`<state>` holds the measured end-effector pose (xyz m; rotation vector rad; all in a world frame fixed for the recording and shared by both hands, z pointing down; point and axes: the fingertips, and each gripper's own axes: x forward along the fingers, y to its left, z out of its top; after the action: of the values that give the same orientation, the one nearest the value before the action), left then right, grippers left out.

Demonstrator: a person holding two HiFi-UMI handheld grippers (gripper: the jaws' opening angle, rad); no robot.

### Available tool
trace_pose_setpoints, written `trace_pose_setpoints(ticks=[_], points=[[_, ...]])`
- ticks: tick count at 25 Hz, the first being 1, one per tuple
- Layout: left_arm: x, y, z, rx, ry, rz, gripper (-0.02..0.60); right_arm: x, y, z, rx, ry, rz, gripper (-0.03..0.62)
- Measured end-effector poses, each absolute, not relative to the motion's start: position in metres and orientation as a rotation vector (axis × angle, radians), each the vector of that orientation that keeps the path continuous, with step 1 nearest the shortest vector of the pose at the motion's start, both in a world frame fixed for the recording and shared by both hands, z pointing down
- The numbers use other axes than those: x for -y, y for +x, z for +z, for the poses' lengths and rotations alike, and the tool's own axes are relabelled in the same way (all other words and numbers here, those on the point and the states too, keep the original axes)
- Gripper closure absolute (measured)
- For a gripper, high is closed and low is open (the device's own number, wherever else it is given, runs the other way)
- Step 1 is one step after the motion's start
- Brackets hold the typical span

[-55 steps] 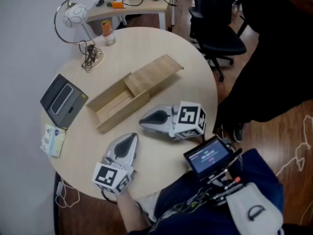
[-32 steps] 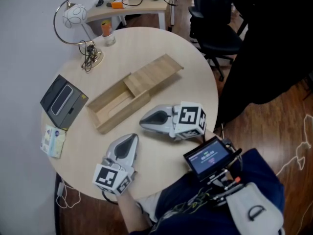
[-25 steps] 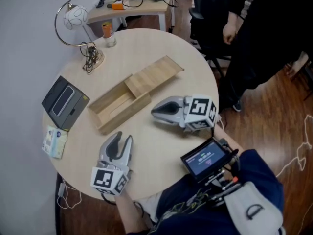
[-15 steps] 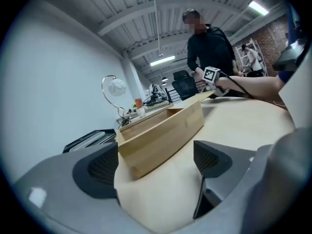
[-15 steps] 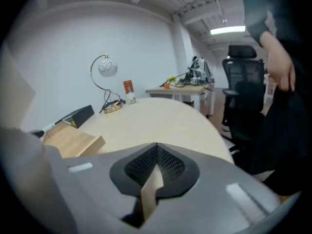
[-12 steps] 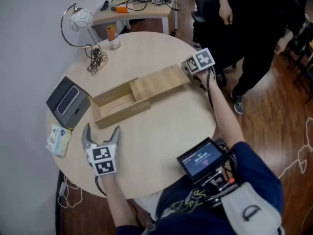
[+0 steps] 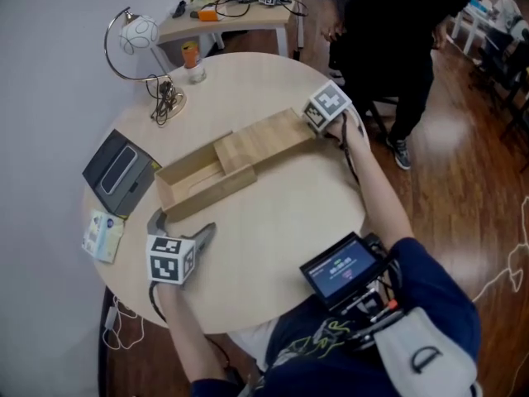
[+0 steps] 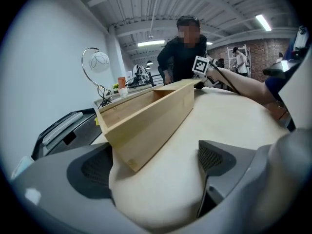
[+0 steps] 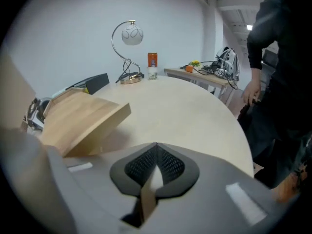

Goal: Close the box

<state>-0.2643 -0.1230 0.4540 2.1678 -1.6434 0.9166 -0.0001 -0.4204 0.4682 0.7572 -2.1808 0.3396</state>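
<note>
A long wooden box (image 7: 194, 184) lies slantwise on the round table (image 7: 281, 213), its sliding lid (image 7: 264, 139) drawn out toward the far right. My left gripper (image 7: 183, 222) sits just off the box's near left end. Its jaws are opening wide; in the left gripper view the box's end corner (image 8: 141, 135) reaches in between the pads (image 8: 214, 160) without touching them. My right gripper (image 7: 318, 121) rests at the lid's far end with its jaws shut and empty. The right gripper view has the lid (image 9: 83, 118) just to the left of the closed tips (image 9: 155, 147).
A curved desk lamp (image 7: 136, 35) and an orange bottle (image 7: 192, 56) stand at the table's far left. A grey device (image 7: 120, 172) and a small packet (image 7: 103, 234) lie at the left edge. A person in dark clothes (image 7: 388, 31) stands beyond the table. A small screen (image 7: 339, 267) hangs at my front.
Both grippers left the table's near side. The left one moved left to the box's near end and opened its jaws. The right one reached to the lid's far end.
</note>
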Motion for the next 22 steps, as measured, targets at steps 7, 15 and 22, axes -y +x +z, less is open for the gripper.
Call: trace_pose_setpoints(ticks=[7,15,22], points=[[0.119,-0.257,0.458,1.678,2.132,1.015,0.129,0.328,-0.159,0.445,2.397,0.464,0.058,0.576],[0.113,-0.27,0.424,1.918,2.176,0.755,0.072,0.316,-0.137,0.396,2.556,0.554,0.01,0.576],[0.066,-0.204,0.341,1.87,2.538,0.078,0.578,0.137,-0.077,0.273,3.305,-0.632,0.245,0.576]])
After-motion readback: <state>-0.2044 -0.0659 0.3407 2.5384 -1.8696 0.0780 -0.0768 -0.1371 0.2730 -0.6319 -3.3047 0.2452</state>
